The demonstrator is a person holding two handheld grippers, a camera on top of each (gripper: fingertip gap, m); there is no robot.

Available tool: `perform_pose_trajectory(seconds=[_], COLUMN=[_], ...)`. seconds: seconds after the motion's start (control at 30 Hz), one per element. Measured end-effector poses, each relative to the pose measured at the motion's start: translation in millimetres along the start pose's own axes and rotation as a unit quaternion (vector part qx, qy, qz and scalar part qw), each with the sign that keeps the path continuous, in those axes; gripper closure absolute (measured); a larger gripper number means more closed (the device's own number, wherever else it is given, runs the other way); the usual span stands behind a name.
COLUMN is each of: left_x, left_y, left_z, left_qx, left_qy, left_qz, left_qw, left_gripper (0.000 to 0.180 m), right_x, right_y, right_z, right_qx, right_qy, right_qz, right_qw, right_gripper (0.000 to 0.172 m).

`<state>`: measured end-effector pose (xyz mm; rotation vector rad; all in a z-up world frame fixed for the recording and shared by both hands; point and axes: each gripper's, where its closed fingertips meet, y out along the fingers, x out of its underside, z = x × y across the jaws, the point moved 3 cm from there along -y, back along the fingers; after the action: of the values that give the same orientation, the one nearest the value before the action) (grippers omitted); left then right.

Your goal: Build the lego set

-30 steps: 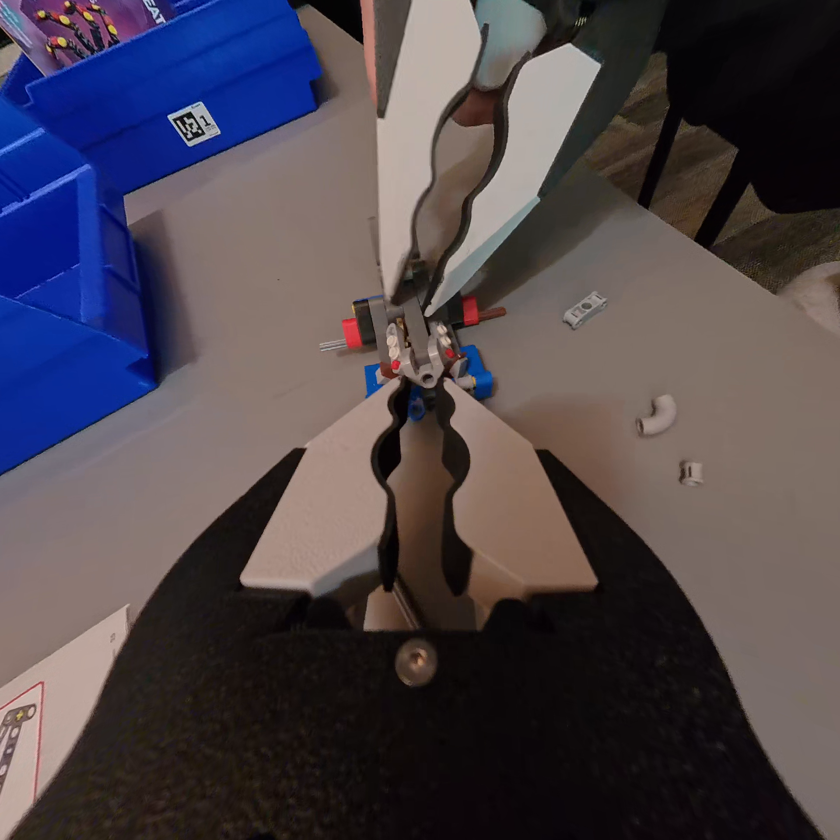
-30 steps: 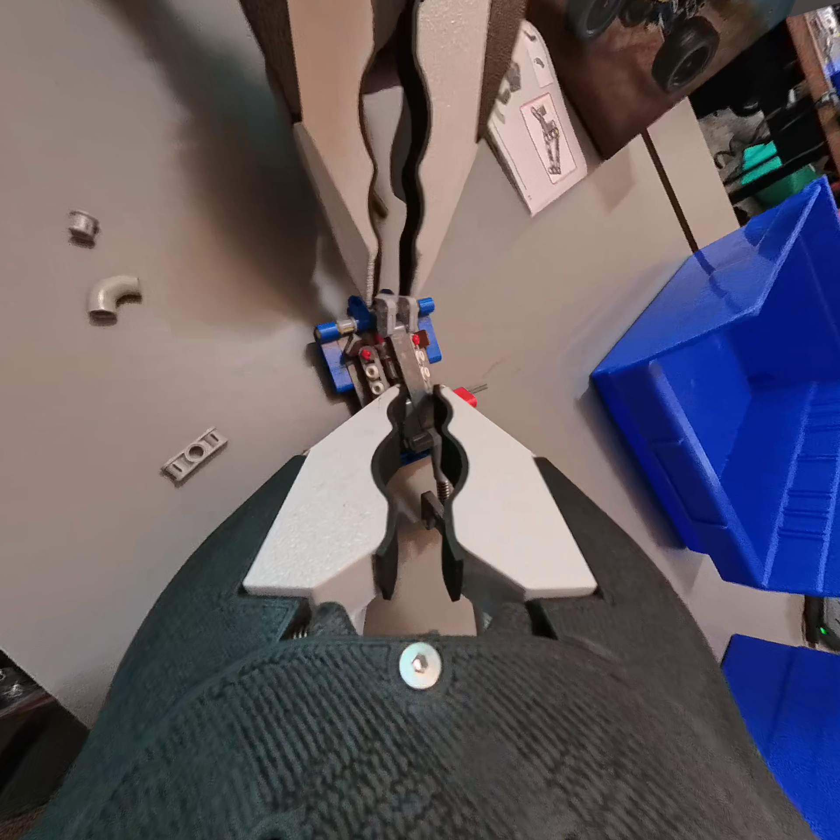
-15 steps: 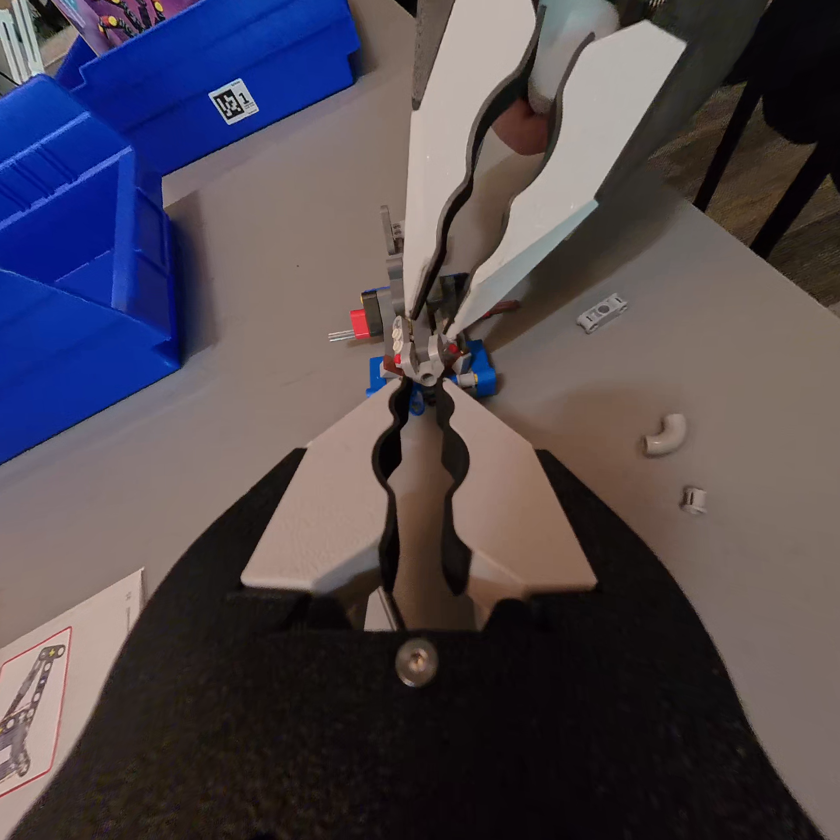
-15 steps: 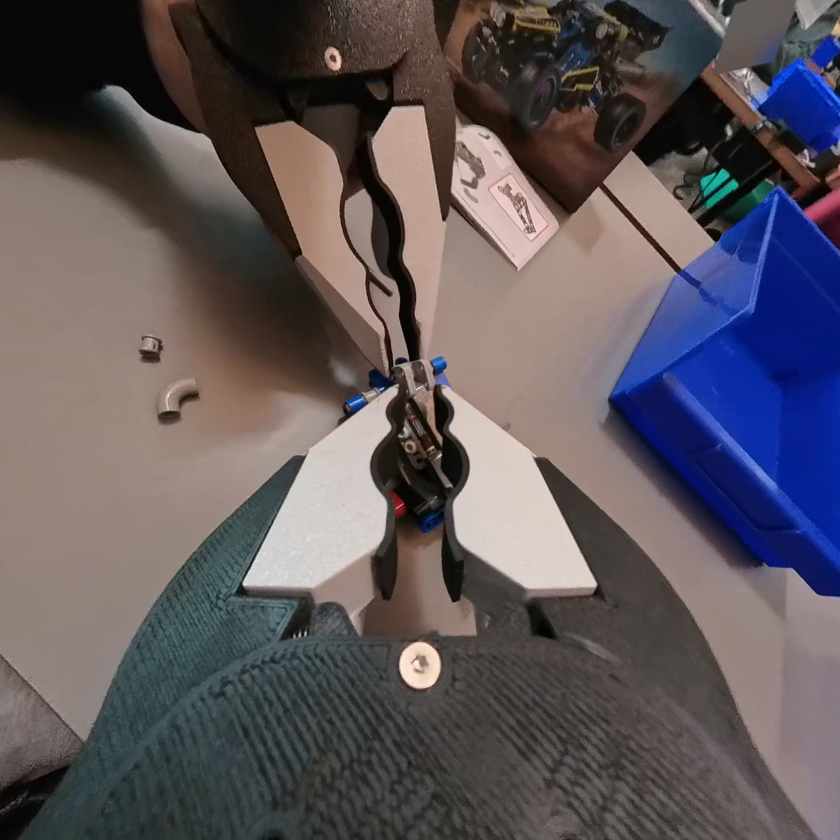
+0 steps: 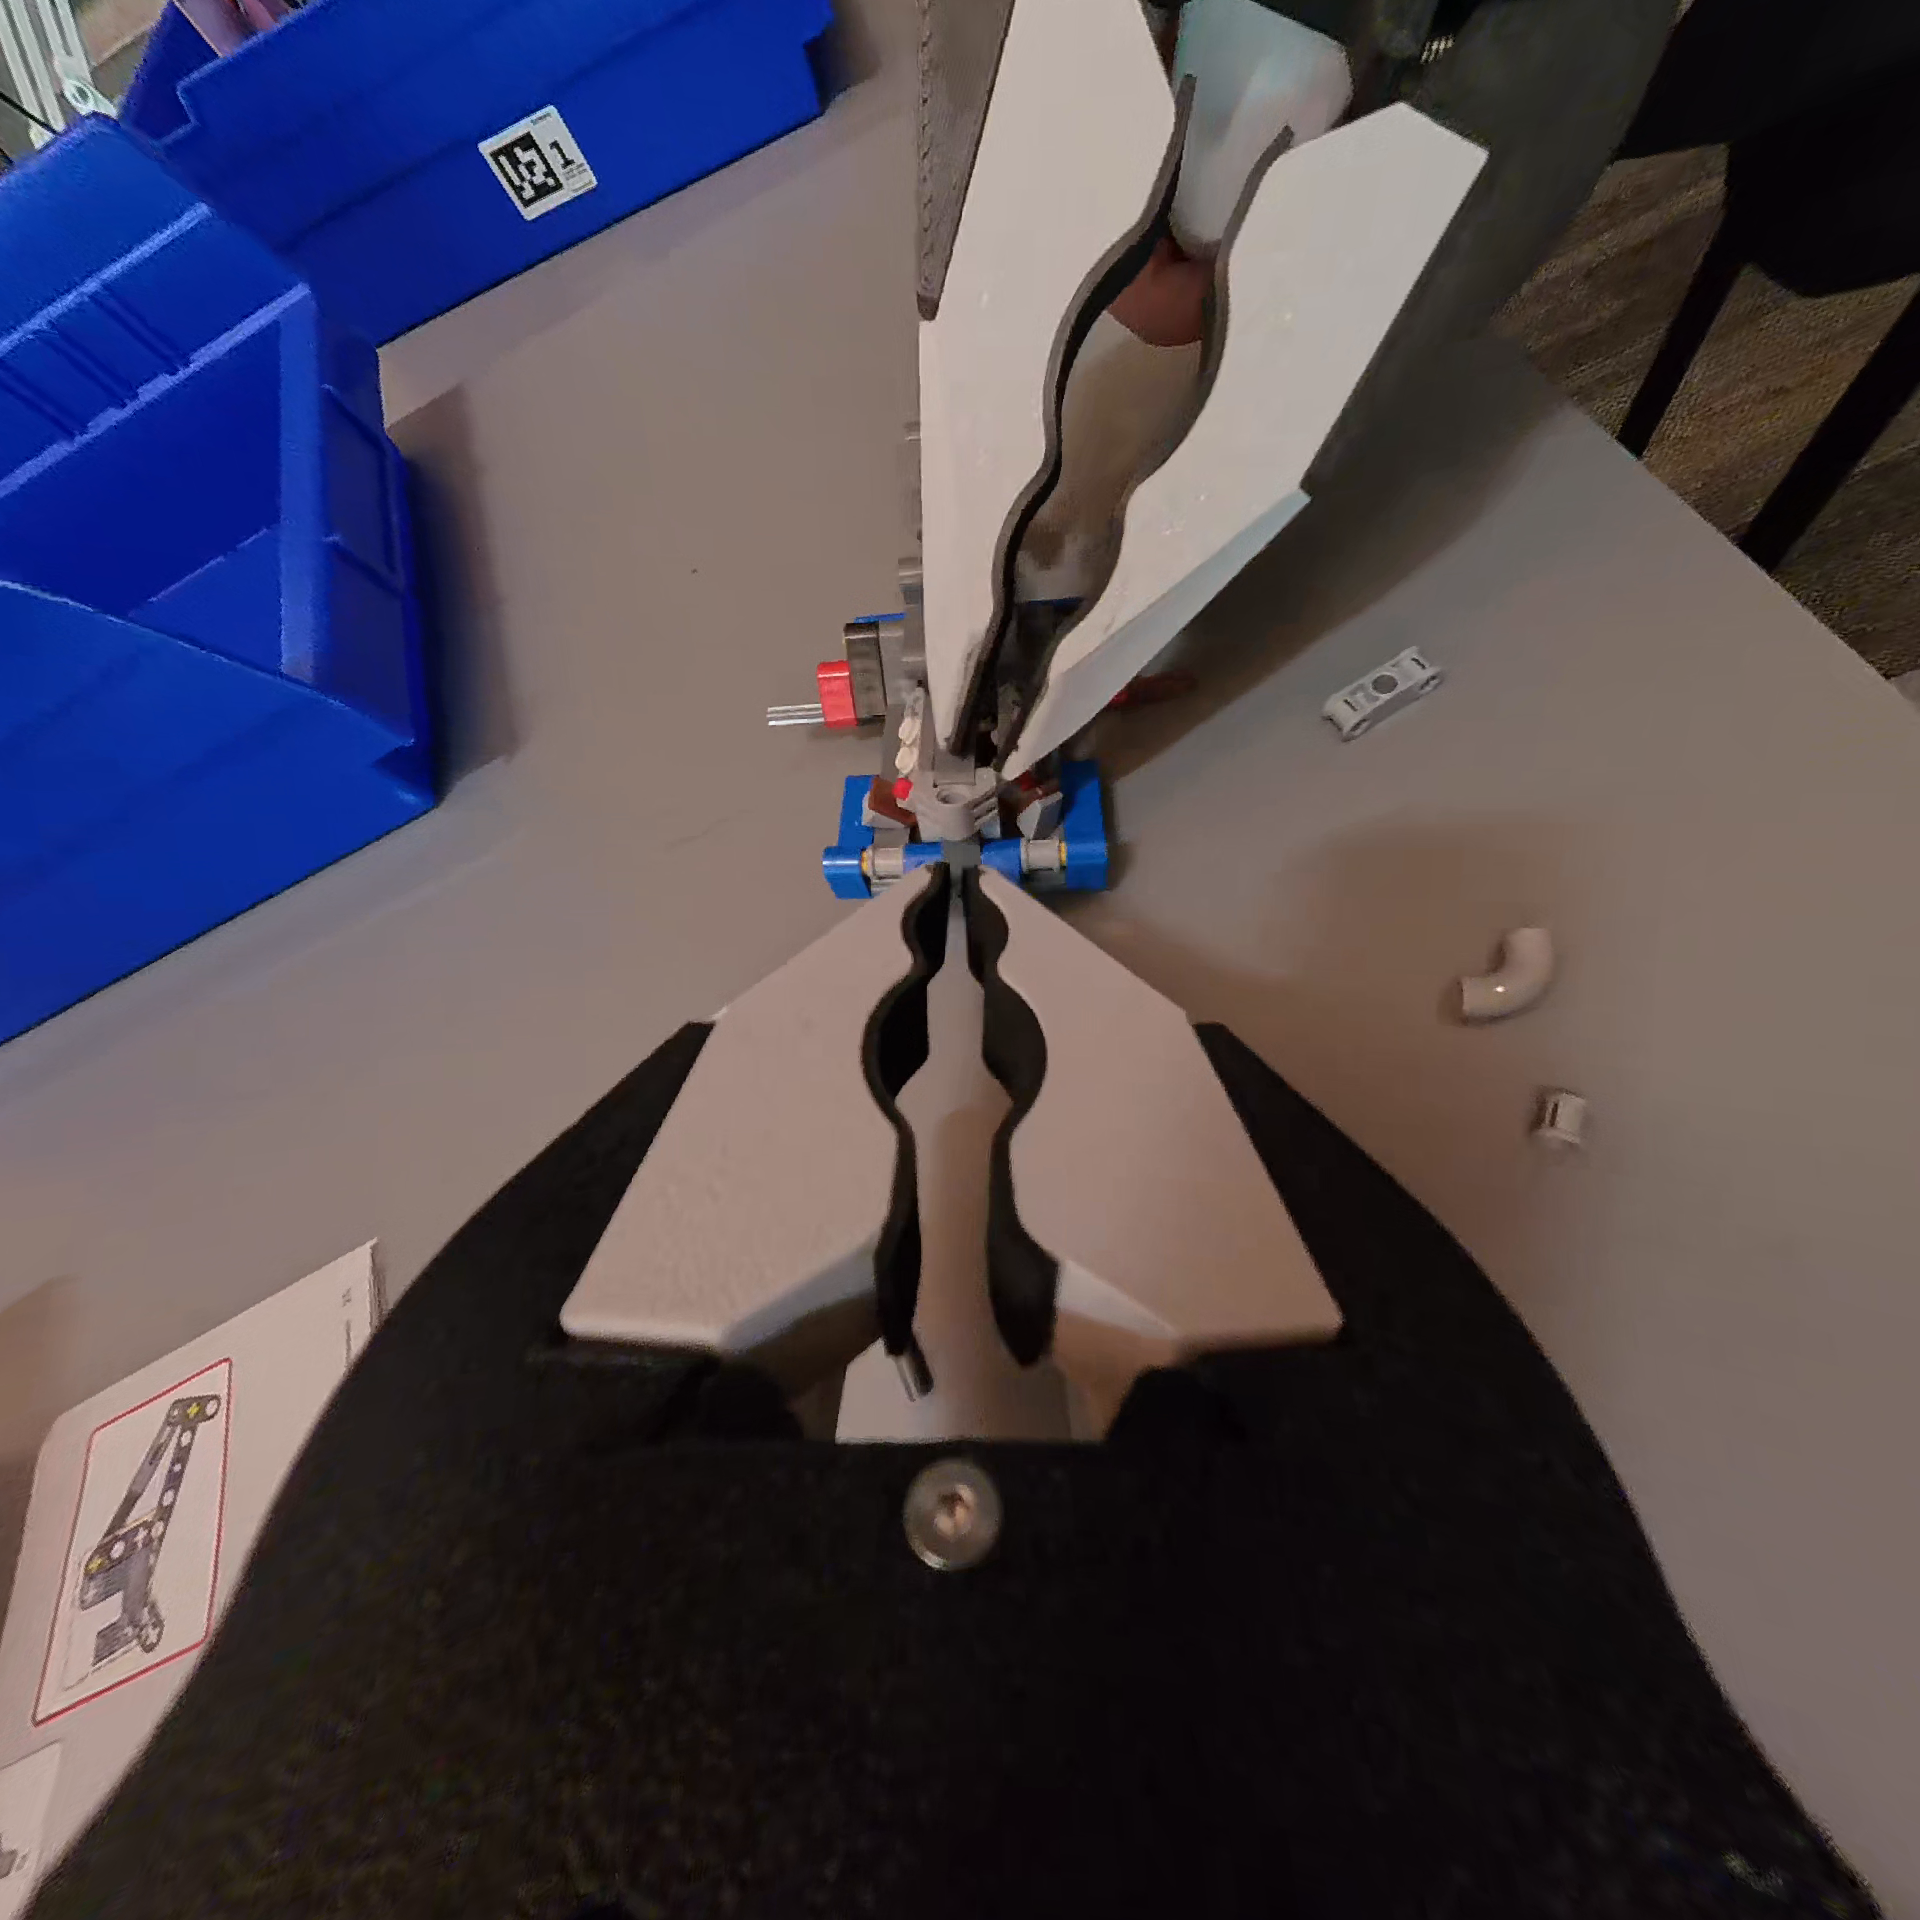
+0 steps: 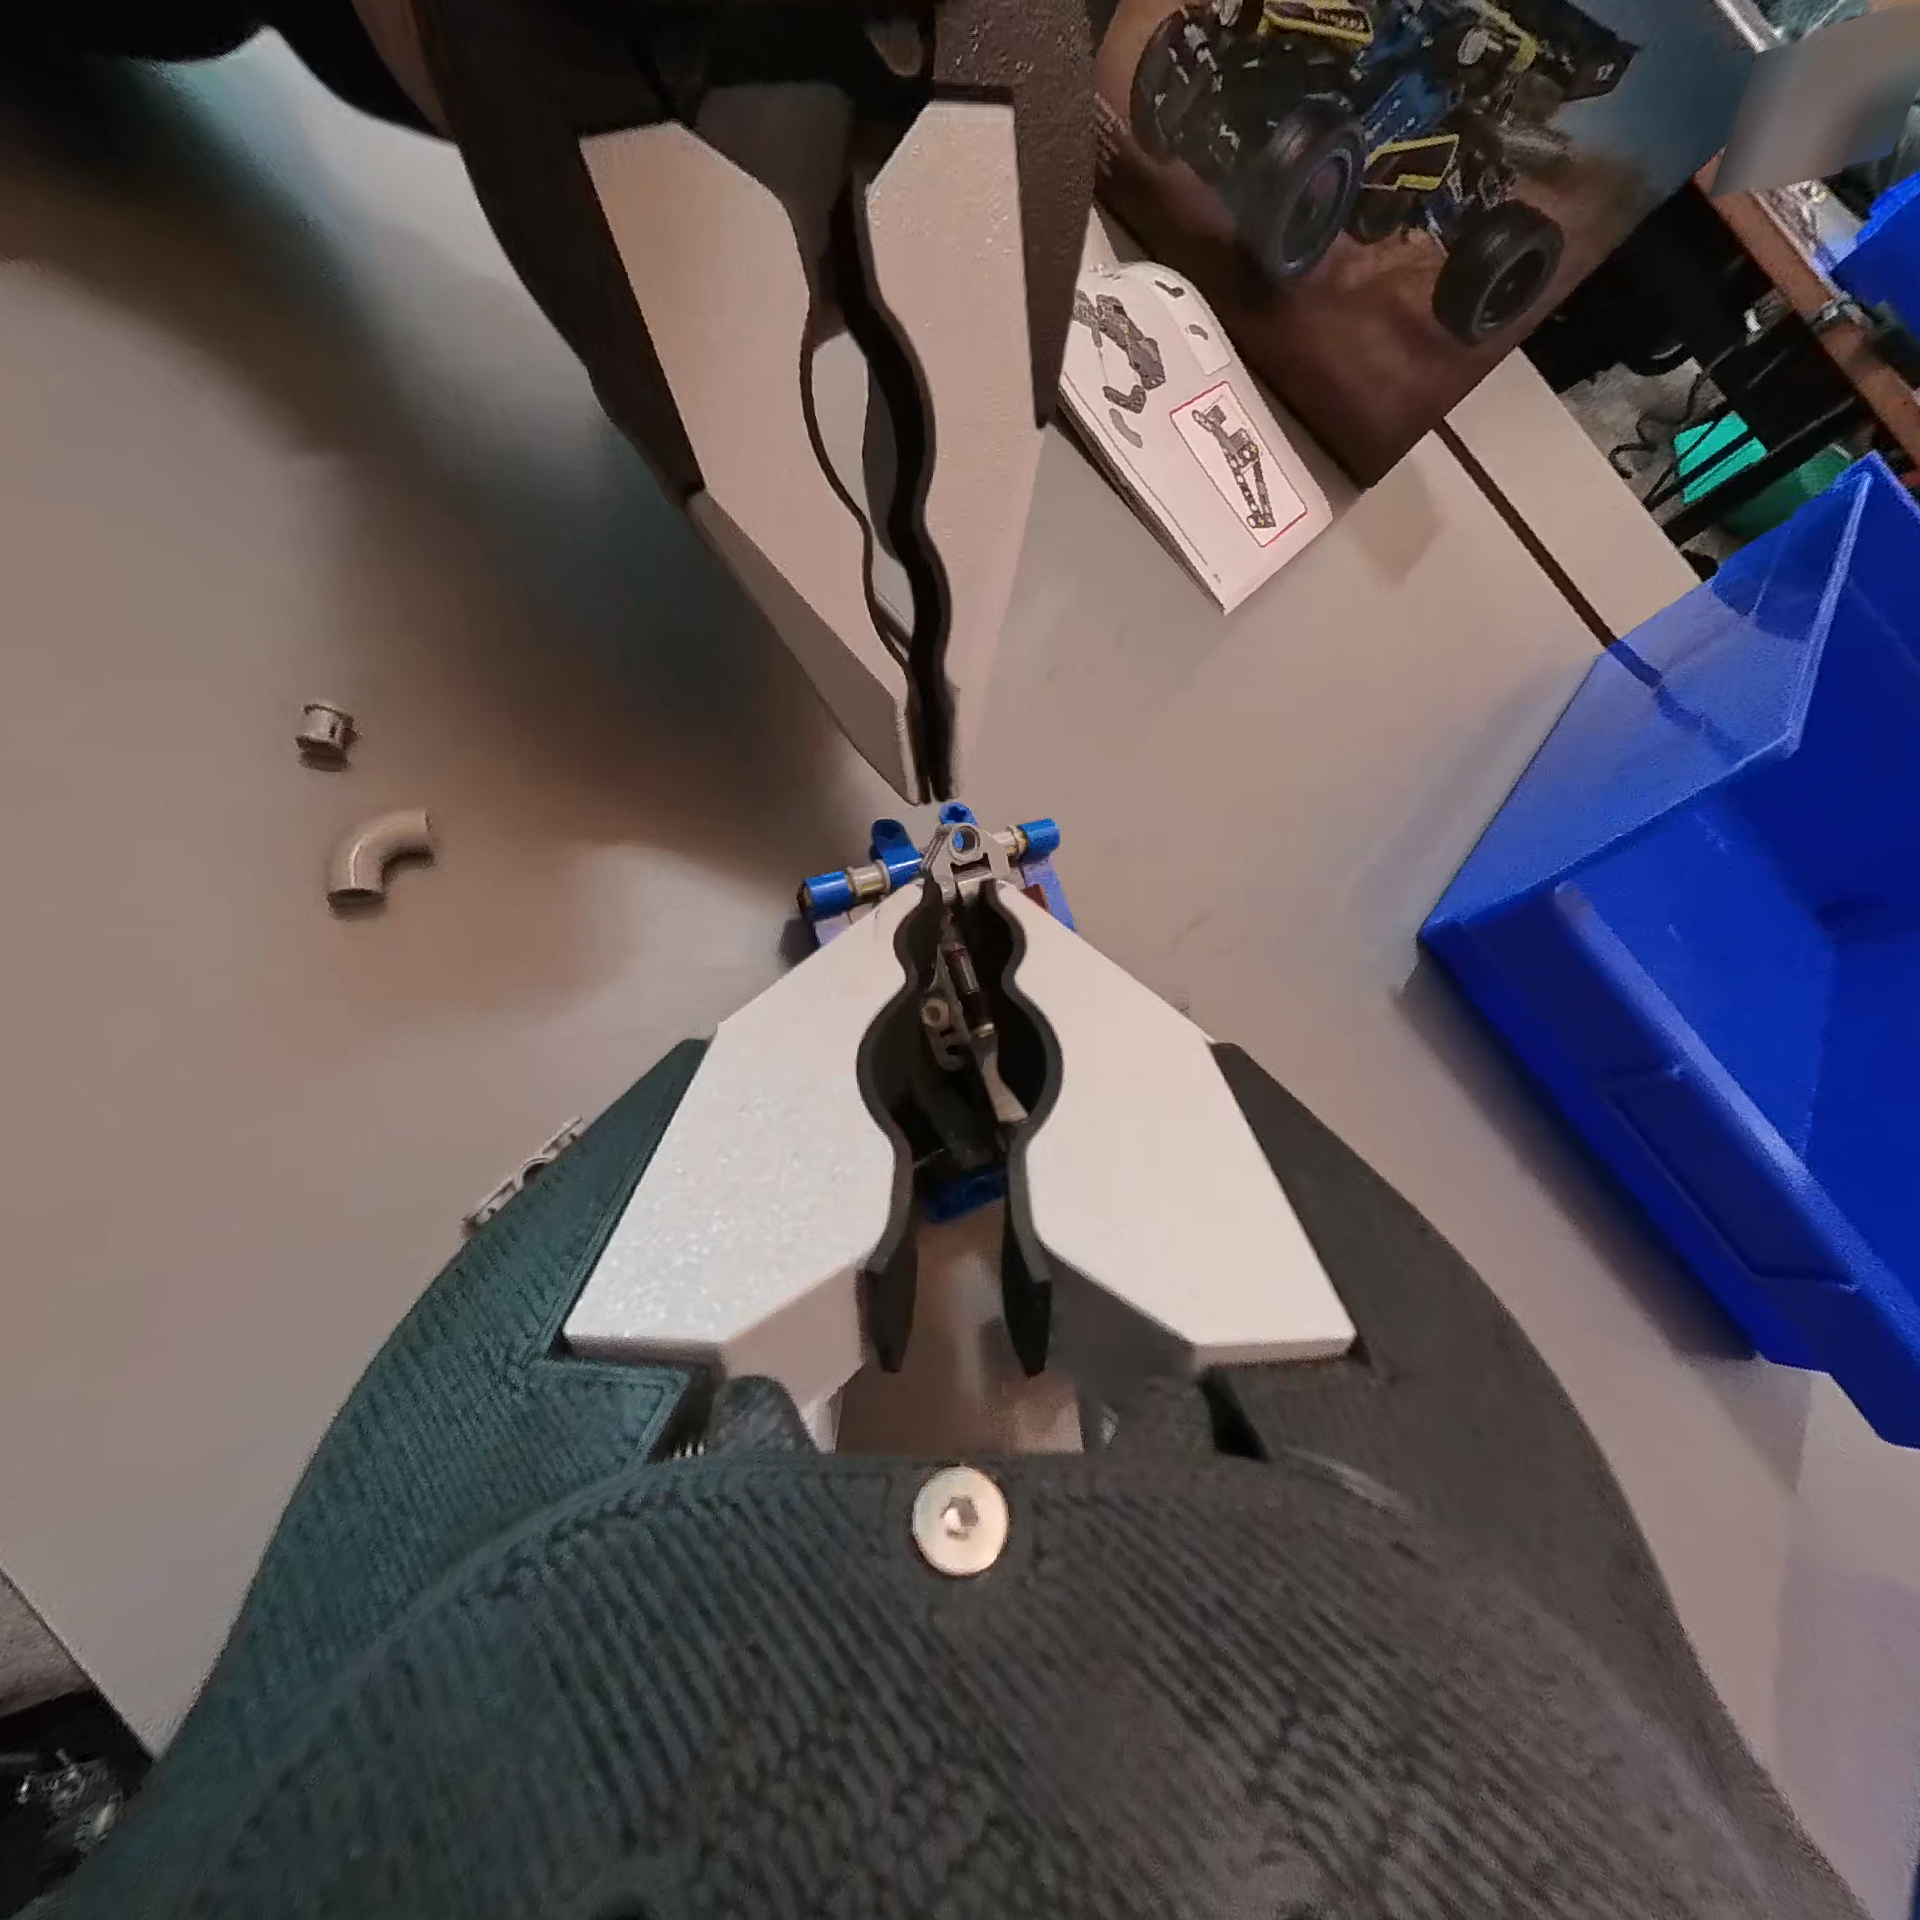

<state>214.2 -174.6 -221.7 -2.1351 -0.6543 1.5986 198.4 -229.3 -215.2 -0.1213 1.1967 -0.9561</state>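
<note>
Jaws of the left gripper stand nearly closed, their dark tips pinching the thin grey middle of the blue cross-axle at the near edge of a small brick-built assembly; jaws of the right gripper are clenched from the opposite side on the assembly's upright grey link, whose holed end pokes out just past the tips; the link and a dark rod run back between the right fingers into the hollow of the pads; the assembly sits on the grey counter, a blue frame with grey, red and brown pieces, between the two grippers, which meet nose to nose over it; a red block with two thin metal pins juts from its far left side; off to the right in the left wrist view lie three loose grey parts, well apart from the assembly: a flat holed connector, a curved elbow piece and a small bushing; blue storage bins stand on the left of that view, one bearing a square black-and-white marker tag; an instruction sheet with a red-framed drawing lies by the left gripper's body; in the right wrist view a blue bin stands to the right; a box printed with a big-wheeled vehicle leans behind the instruction sheet.
</note>
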Motion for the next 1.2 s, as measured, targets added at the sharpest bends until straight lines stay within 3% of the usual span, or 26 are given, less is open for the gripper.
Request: perform_pose_trajectory(seconds=[0.3,0.57,0.7,0.83,0.9,1.07,1.2], left_x=[-1.3,62.3,70.3,69.6,70.5,71.1,72.2], left_y=[-18.5,-69.8,-60.4,-51.0,-50.2,-48.1,-47.6], left_z=[-11.8,-17.8,-6.4,-5.1,-4.7,-7.6,-8.6], left_qx=[-0.014,0.04,0.028,0.013,0.02,0.031,0.042], left_qy=[0.016,-0.091,-0.098,-0.104,-0.113,-0.131,-0.158], left_qz=[-0.048,-0.165,-0.165,-0.151,-0.152,-0.129,-0.104], left_qw=[0.999,0.981,0.981,0.983,0.982,0.983,0.981], left_gripper=[0.167,0.162,0.156,0.16,0.179,0.18,0.18], right_x=[6.9,17.7,22.0,22.5,27.5,34.7,37.4], right_y=[-4.9,-20.6,-23.9,-29.7,-37.7,-51.4,-42.1], right_z=[4.3,9.8,10.3,9.4,4.5,-10.6,-5.0], right_qx=[0.021,0.002,-0.002,0.054,0.073,0.13,0.135], right_qy=[-0.027,-0.047,-0.046,-0.047,-0.002,0.226,0.322], right_qz=[-0.043,-0.078,-0.101,-0.125,-0.128,-0.086,-0.027], right_qw=[0.999,0.996,0.994,0.989,0.989,0.962,0.937], right_gripper=[0.151,0.146,0.136,0.133,0.13,0.137,0.139])
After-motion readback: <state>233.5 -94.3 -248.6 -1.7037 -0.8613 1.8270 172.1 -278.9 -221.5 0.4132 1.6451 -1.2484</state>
